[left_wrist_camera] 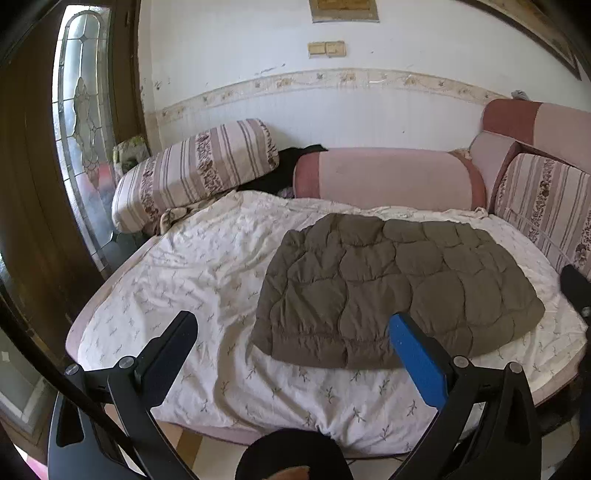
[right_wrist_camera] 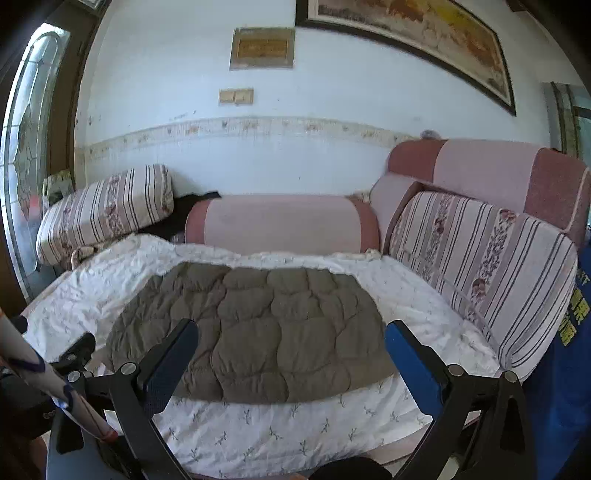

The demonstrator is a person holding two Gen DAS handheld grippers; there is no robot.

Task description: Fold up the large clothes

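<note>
quilted olive jacket (left_wrist_camera: 399,291) long axis left-right, ahead | left gripper (left_wrist_camera: 293,332) apart, empty | right gripper (right_wrist_camera: 291,341) apart, probably nearer

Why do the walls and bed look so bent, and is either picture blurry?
Both views use fisheye lenses, so the wall border and bed edge curve and the corners go black. The left wrist view is fairly sharp, daylight entering by the glass door. The right wrist view is softer, the framed painting smeared; the quilted jacket stays readable.

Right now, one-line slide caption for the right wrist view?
Open right claw above olive quilted jacket lying folded on white sheet.
</note>
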